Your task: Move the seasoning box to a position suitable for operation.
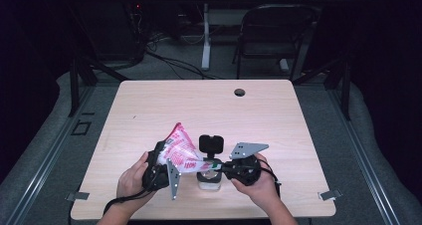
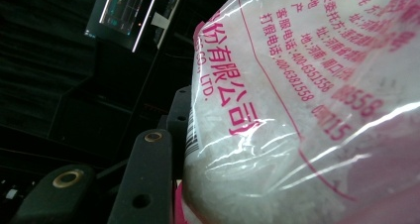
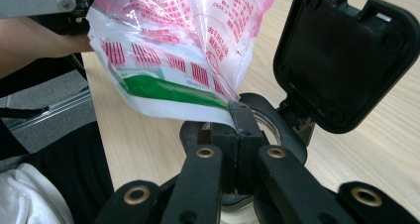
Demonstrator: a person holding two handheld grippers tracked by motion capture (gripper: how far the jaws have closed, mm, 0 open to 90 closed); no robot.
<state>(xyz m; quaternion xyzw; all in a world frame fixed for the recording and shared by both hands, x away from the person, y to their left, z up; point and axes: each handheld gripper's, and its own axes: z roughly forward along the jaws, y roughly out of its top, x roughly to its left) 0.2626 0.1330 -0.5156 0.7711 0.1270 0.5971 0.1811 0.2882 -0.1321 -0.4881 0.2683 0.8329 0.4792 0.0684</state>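
You have one bag (image 1: 182, 153), one jar (image 1: 209, 177) with one flip lid (image 1: 210, 143) standing open, and two tongs. Your left tongs (image 1: 161, 163) pinch the bag's fat end, white grains pressed against the film. Your right tongs (image 3: 236, 130) are pressed together on the bag's lower corner, right over the jar's mouth. The bag hangs between both tongs, above the tabletop (image 1: 209, 108). Beyond the tabletop stand one chair (image 1: 271, 31) and one cable hole (image 1: 240, 92).

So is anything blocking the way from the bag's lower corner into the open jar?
Nothing visible does. The jar's lid is flipped up and back, clear of the mouth. The right claw pinches the bag corner right over the jar opening.
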